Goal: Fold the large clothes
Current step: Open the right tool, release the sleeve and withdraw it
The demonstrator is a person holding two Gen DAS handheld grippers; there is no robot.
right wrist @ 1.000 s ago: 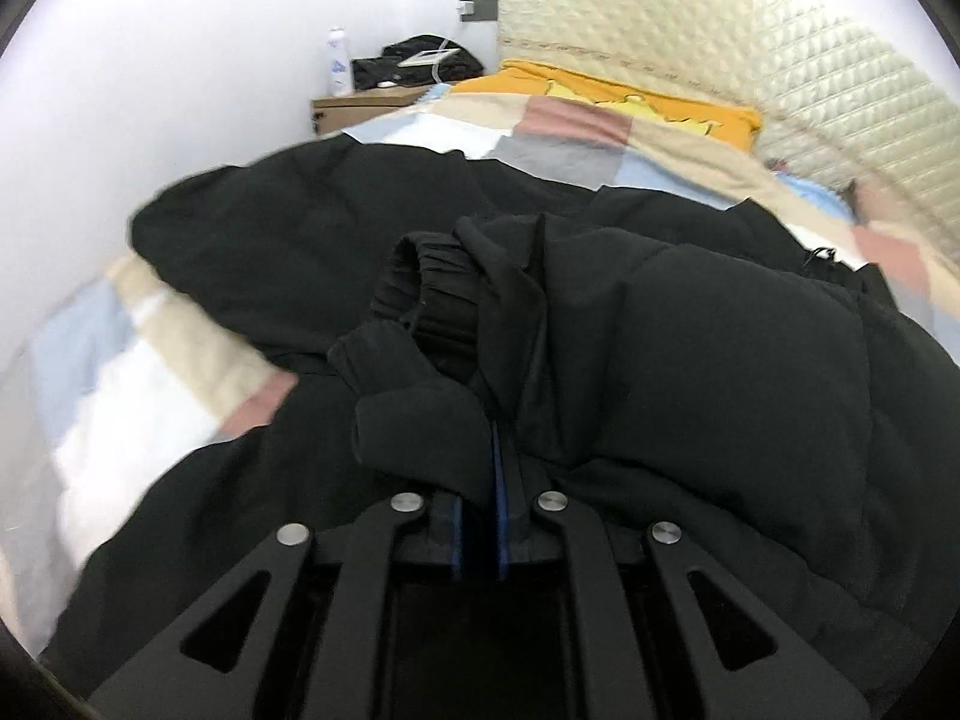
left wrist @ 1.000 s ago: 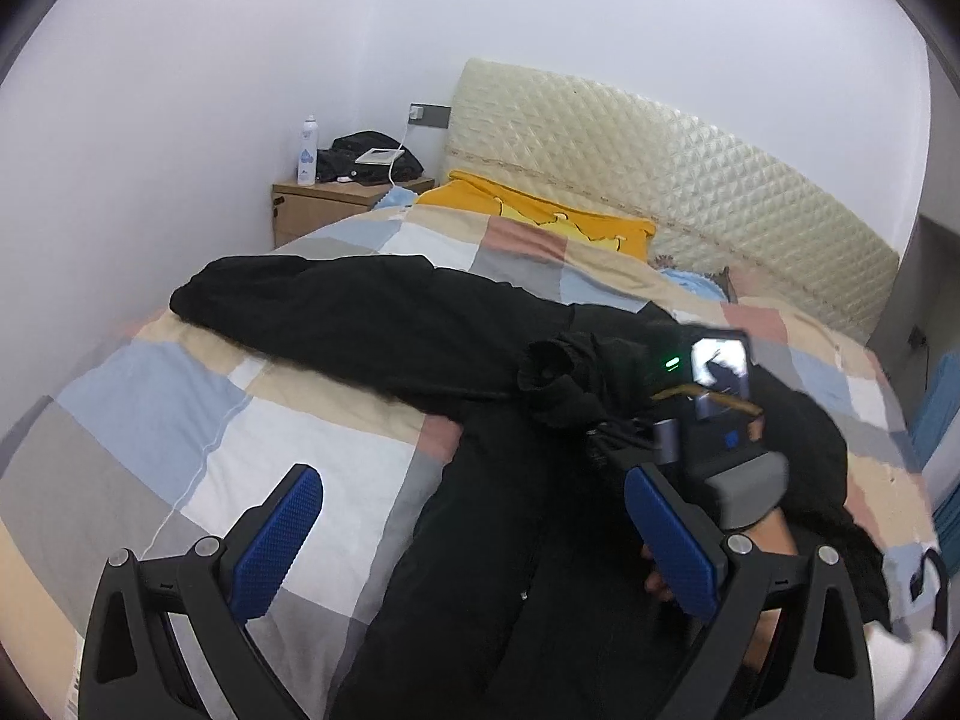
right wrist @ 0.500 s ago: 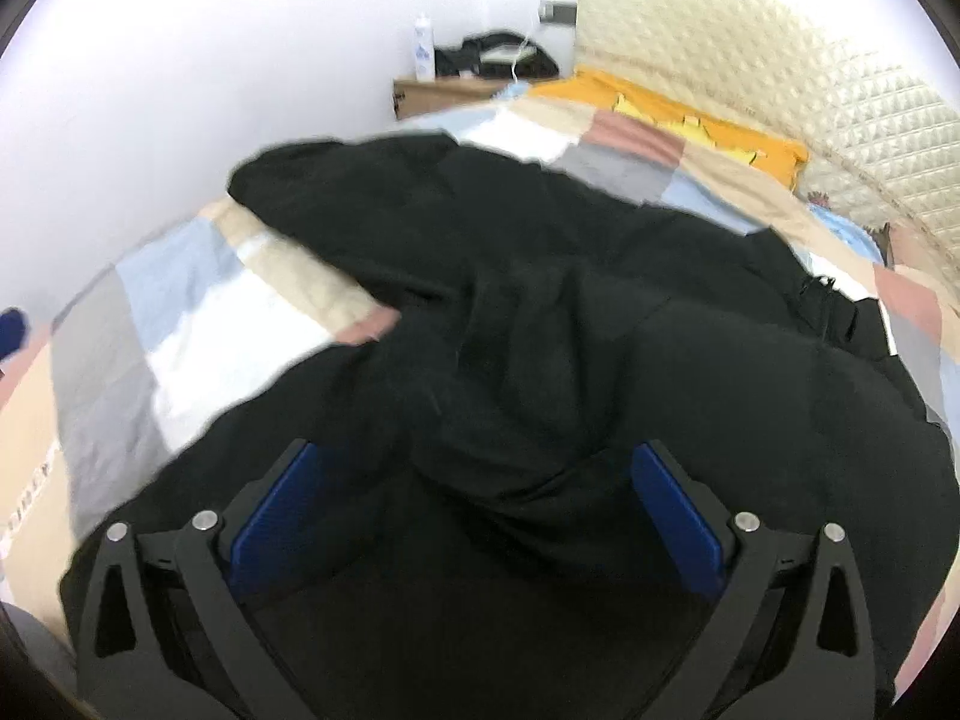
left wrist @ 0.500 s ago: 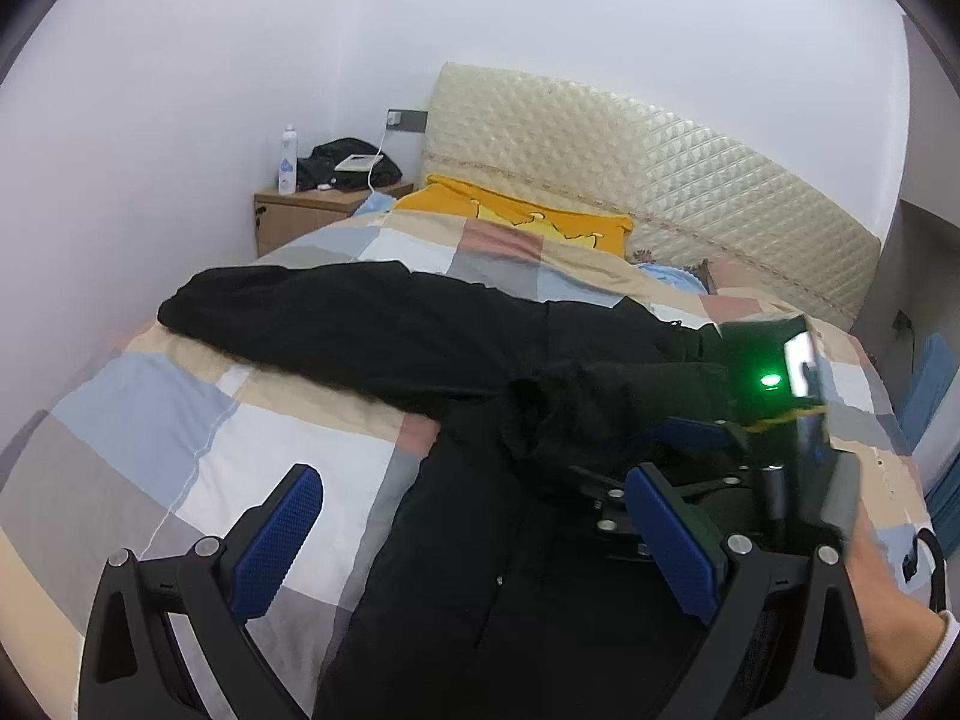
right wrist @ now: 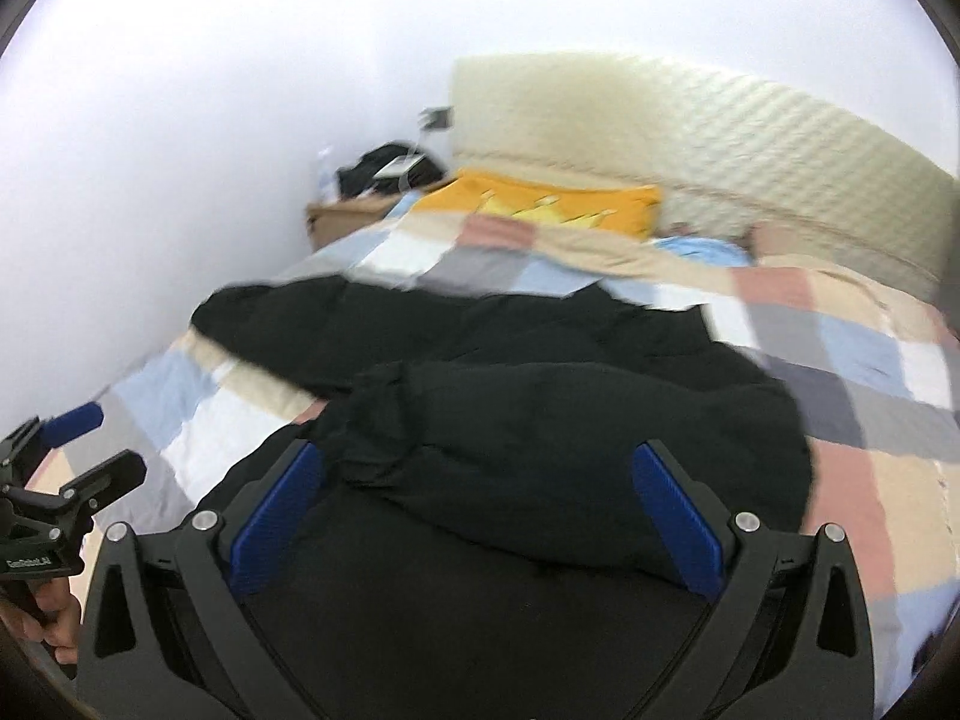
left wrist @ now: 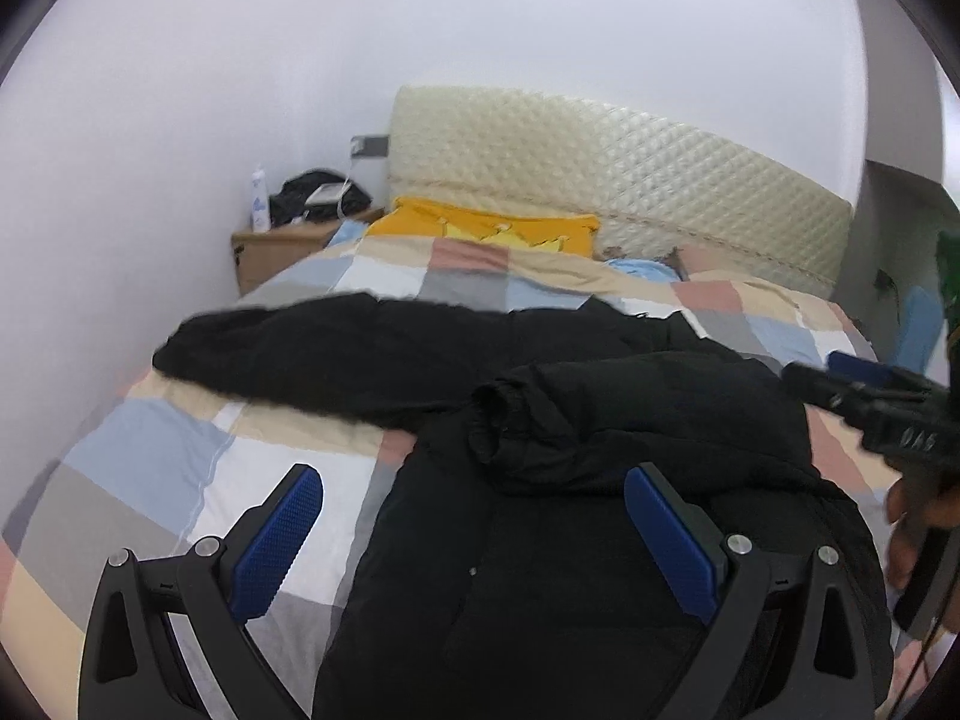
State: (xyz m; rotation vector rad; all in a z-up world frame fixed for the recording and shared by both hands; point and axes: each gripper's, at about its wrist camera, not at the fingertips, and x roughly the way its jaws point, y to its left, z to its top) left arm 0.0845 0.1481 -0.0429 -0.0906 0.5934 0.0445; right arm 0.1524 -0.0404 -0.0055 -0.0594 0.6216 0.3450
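A large black padded jacket (left wrist: 600, 570) lies spread on the bed. One sleeve (left wrist: 312, 354) stretches out to the left. The other sleeve (left wrist: 630, 414) lies folded across the body, its cuff (left wrist: 498, 414) pointing left. My left gripper (left wrist: 474, 492) hovers open above the jacket's front, nothing between its blue pads. My right gripper (right wrist: 480, 462) is also open and empty, raised over the folded sleeve (right wrist: 570, 432). In the left wrist view the right gripper (left wrist: 864, 384) shows at the right edge, held by a hand. The left gripper (right wrist: 78, 450) shows at the left edge of the right wrist view.
The bed has a checked quilt (left wrist: 180, 480) in blue, grey, beige and pink. An orange pillow (left wrist: 486, 231) lies before a quilted cream headboard (left wrist: 630, 180). A wooden nightstand (left wrist: 276, 252) with a bottle and a black bag stands in the far left corner. A white wall runs along the bed's left side.
The right gripper let go of the sleeve cuff, opened wide and drew back and up; the sleeve now lies across the jacket. The left gripper rose slightly.
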